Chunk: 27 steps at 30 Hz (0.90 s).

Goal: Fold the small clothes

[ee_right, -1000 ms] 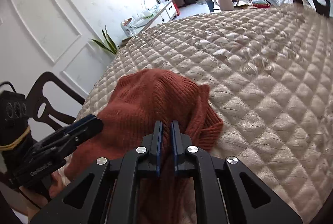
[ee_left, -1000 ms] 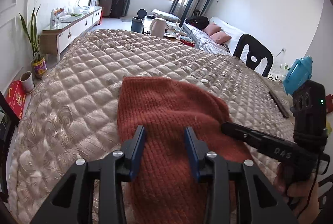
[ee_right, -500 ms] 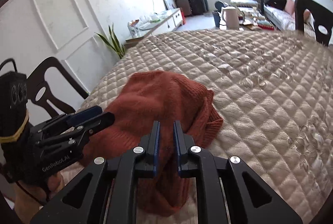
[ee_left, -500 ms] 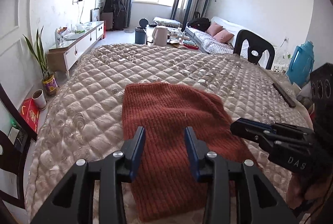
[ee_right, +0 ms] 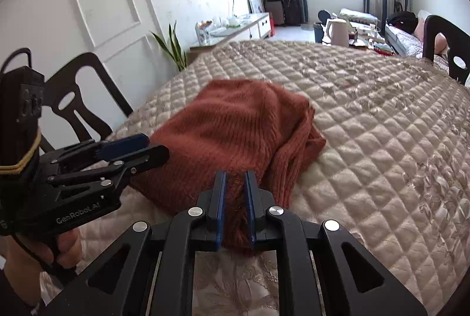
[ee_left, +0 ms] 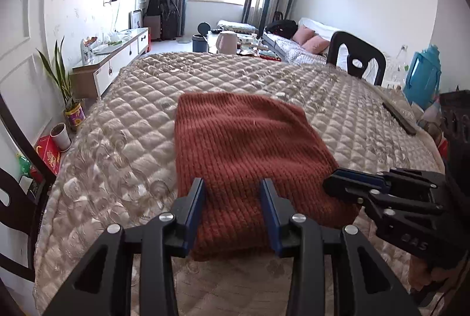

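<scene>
A rust-red knitted sweater (ee_left: 246, 145) lies folded on the quilted beige cover (ee_left: 123, 122); it also shows in the right wrist view (ee_right: 229, 133). My left gripper (ee_left: 233, 200) is open above the sweater's near edge, its jaws astride the cloth without pinching it. It also shows at the left of the right wrist view (ee_right: 138, 145). My right gripper (ee_right: 235, 192) is nearly closed, pinching the sweater's near right edge between its blue pads. It appears at the right of the left wrist view (ee_left: 346, 183).
A dark bar-shaped object (ee_left: 399, 117) lies near the cover's right edge. Black chairs stand at the far right (ee_left: 355, 57) and at the left (ee_right: 79, 95). A blue jug (ee_left: 423, 78), a potted plant (ee_left: 63, 80) and a white cabinet (ee_left: 117, 51) surround the table.
Both grippers have drawn back toward the near edge and risen. The sweater now lies flatter and farther out in both views. The right gripper stays pinched on the cloth.
</scene>
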Available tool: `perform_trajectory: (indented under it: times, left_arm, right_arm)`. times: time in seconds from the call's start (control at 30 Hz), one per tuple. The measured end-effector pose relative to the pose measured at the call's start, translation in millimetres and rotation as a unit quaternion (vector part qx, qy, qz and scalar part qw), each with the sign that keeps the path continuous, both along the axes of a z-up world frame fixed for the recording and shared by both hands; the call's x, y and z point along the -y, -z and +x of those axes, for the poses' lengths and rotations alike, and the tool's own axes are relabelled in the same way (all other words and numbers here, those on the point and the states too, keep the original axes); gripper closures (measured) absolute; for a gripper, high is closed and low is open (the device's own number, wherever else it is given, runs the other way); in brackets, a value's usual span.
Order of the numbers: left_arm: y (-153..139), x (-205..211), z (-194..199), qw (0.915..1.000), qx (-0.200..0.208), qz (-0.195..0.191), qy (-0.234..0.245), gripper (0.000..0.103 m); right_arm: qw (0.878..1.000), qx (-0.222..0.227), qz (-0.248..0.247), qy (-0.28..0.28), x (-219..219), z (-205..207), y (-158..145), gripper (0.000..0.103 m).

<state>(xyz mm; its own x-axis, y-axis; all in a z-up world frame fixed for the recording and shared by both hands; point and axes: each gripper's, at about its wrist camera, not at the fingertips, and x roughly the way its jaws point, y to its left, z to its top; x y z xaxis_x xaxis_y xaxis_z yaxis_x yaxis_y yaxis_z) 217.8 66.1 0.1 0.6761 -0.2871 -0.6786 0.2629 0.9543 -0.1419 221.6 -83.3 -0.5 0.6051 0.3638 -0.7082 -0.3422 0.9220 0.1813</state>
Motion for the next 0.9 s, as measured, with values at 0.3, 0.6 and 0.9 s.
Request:
perform_trajectory:
  times: [0.3, 0.6, 0.9]
  left_arm:
    - [10.7, -1.3, -9.8, 0.9997, -0.004, -0.007, 0.022, 0.062]
    - [-15.3, -11.5, 5.2, 0.9993, 0.012, -0.033, 0.016, 0.062]
    - [-8.3, -10.0, 64.1, 0.9989, -0.017, -0.041, -0.013, 0.062]
  right_arm:
    - [1.0, -0.007, 0.01, 0.012, 11.4, 1.0, 16.4, 0.088]
    - [1.0, 0.017, 0.019, 0.017, 6.5, 1.3, -14.2, 0.087]
    - [0.997, -0.017, 0.056, 0.043, 12.7, 63.0, 2.4, 0.091]
